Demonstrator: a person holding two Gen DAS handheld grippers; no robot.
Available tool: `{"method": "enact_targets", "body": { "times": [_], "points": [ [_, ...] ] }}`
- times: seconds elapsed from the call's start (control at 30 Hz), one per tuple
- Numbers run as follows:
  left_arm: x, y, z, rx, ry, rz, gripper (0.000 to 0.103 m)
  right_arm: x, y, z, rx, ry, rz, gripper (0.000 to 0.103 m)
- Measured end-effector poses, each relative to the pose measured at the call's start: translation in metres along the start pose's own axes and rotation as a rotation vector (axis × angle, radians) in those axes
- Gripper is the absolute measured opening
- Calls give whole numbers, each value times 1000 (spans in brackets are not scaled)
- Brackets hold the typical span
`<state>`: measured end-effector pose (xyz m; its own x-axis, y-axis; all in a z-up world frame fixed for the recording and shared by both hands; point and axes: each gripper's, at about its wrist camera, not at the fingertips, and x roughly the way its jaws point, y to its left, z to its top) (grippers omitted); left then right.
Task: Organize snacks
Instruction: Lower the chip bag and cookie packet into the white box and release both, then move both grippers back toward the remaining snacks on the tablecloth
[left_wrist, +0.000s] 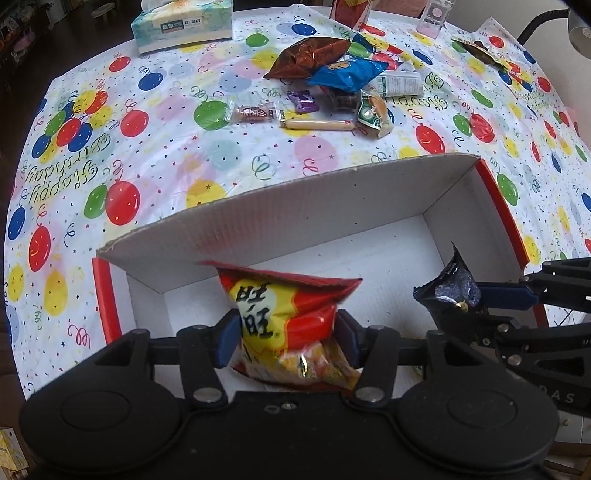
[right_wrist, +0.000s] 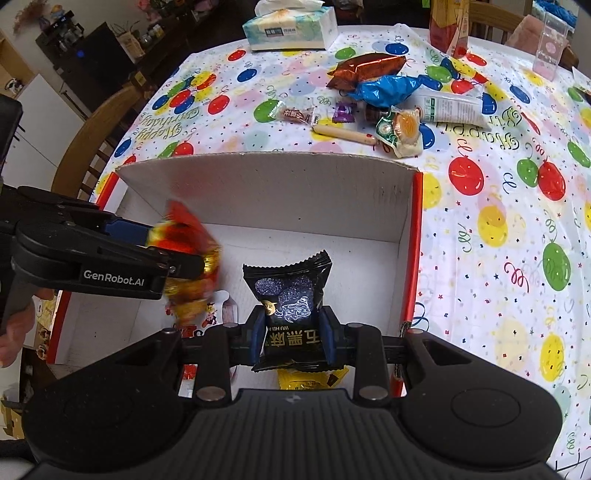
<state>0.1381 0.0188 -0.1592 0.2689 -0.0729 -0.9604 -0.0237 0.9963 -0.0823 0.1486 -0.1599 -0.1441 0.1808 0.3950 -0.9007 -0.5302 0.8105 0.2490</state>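
Observation:
My left gripper is shut on a red and yellow snack bag, held above the floor of the white cardboard box with red outer sides. The same bag shows blurred at the left of the right wrist view. My right gripper is shut on a black snack packet, also over the box; this packet appears at the right in the left wrist view. A yellow packet lies in the box under the right gripper.
Loose snacks lie beyond the box: a brown bag, a blue bag, a sausage stick, a purple candy and small wrapped cakes. A tissue box stands at the far left. A wooden chair flanks the table.

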Motion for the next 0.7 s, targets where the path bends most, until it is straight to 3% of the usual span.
{"method": "enact_targets", "body": {
  "times": [0.13,0.23,0.5,0.7],
  "points": [
    [-5,-1,-1,5,-20,6,71,-4,0,0,-13,-5,2,32],
    [-12,-1,-1,6,-35,1,73,-12,0,-1,-19,-33,3,60],
    [-39,-2,1,3,-102,-22,81,-41,-1,8,-31,-91,20,62],
    [-66,-3,10,-1,-184,-33,87,-70,-5,23,-39,-157,14,71]
  ]
}}
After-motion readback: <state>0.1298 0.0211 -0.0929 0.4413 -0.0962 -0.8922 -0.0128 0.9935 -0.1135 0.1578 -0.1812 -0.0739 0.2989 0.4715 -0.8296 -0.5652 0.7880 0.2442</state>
